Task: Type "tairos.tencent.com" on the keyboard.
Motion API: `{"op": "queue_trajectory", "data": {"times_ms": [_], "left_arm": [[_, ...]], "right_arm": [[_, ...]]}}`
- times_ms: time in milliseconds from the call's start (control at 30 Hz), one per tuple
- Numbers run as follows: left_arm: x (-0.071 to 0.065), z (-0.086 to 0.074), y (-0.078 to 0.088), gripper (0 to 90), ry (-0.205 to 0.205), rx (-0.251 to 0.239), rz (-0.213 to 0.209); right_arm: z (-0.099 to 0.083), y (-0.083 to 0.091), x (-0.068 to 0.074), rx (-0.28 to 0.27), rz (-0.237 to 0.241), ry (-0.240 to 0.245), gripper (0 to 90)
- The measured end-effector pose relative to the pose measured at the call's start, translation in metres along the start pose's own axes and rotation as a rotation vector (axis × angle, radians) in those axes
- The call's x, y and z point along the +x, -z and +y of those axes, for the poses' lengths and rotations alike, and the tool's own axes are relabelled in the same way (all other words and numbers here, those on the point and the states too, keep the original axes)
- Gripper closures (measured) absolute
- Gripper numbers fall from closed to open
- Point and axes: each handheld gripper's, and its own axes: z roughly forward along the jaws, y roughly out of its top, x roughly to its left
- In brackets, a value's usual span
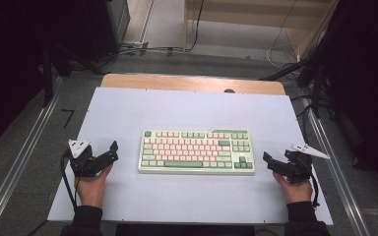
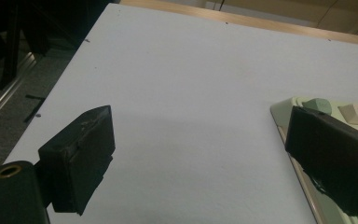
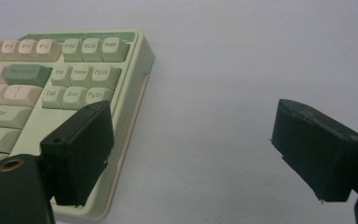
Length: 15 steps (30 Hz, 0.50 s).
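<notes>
Black jaws on both tools stand wide apart w/ nothing between them. Left gripper [image 1: 109, 153] sits just off the keyboard's left end, held low over the sheet; in the left gripper view [image 2: 200, 154] one jaw overlaps the keyboard's [image 2: 307, 105] near left corner, the other hangs over bare surface. Right gripper [image 1: 271, 163] mirrors it at the right end; in the right gripper view [image 3: 191, 154] one jaw lies over the board's right edge near the nav keys, the other over bare sheet.

Keyboard [image 1: 197, 151], pale green w/ pink keys, lies flat & square at the middle of the white sheet [image 1: 187, 110] covering the table [image 1: 177, 81]. Neither tool touches it, as far as I can tell.

Prob. reason for the pose: one tool per end, jaws spread, aimed inward — set up to take the board by both short sides & keep it level.
</notes>
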Motion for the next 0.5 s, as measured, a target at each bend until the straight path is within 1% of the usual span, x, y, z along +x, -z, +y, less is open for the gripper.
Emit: {"op": "queue_trajectory", "data": {"times_ms": [67, 400, 500], "left_arm": [[0.0001, 0.0, 0.0, 8.7, 0.0, 0.0, 0.001], [-0.0015, 0.0002, 0.0008, 8.7, -0.001, -0.004, -0.006], [-0.0032, -0.0002, 0.0009, 8.7, -0.006, 0.003, -0.011]], "right_arm": [[0.0001, -0.0003, 0.0005, -0.001, 0.004, 0.008, 11.4], [0.0007, -0.0017, 0.0048, 0.003, 0.013, 0.014, 11.4], [0.0011, -0.0027, 0.0072, 0.003, 0.018, 0.02, 11.4]]}}
